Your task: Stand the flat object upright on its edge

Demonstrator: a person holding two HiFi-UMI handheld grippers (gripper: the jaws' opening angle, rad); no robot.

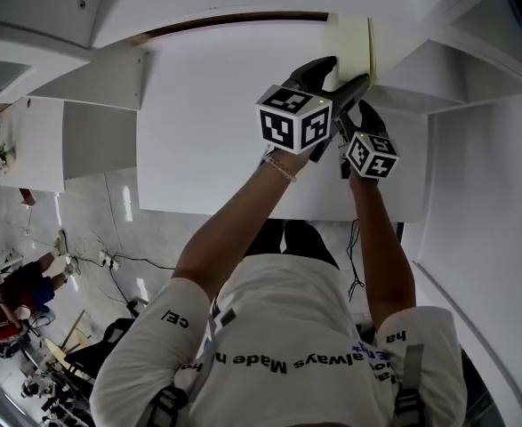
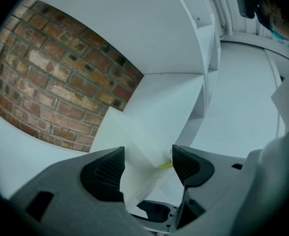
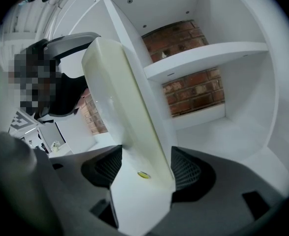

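Observation:
The flat object point(image 1: 351, 47) is a cream-white slab at the far edge of the white table point(image 1: 207, 132). Its broad face is turned toward the head view. My left gripper point(image 1: 336, 71) straddles its lower end. In the left gripper view the slab point(image 2: 144, 151) fills the gap between the pads of the left gripper point(image 2: 148, 167), with a yellow spot by the right pad. My right gripper point(image 1: 360, 107) holds it from just right of the left one. In the right gripper view the slab point(image 3: 119, 97) rises on edge between both pads of the right gripper point(image 3: 143, 168).
White shelf compartments point(image 3: 203, 58) with a brick wall behind stand close to the right of the slab. Shelf units flank the table at the left point(image 1: 92, 83) and the right point(image 1: 456, 78). A cable point(image 1: 358, 256) hangs below the table's near edge.

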